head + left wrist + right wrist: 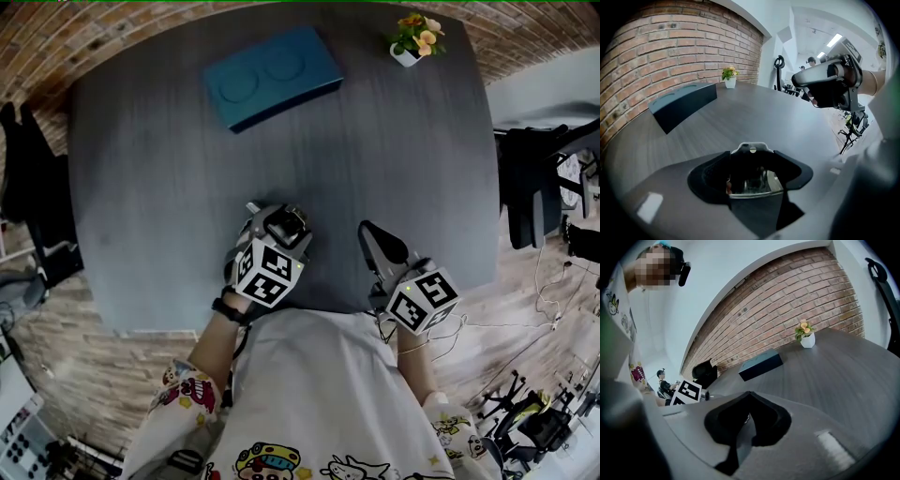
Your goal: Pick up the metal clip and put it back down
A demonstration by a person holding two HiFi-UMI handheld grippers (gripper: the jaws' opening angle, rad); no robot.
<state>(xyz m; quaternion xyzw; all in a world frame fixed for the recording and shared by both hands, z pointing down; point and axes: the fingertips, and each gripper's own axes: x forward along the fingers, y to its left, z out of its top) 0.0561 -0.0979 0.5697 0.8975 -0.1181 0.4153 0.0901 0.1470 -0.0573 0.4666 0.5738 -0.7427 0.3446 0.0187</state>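
Here, the left gripper (750,164) squeezes the shiny metal clip (754,183) over the dark grainy table (169,187).
Its black jaws hide most of the clip, so only a silver curved edge shows. The right gripper (746,420) is pinched tight with nothing in it.

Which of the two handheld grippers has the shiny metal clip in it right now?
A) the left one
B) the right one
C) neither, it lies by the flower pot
A: in the left gripper view the metal clip sits clamped between the jaws of the left gripper, while the right gripper is shut on nothing.
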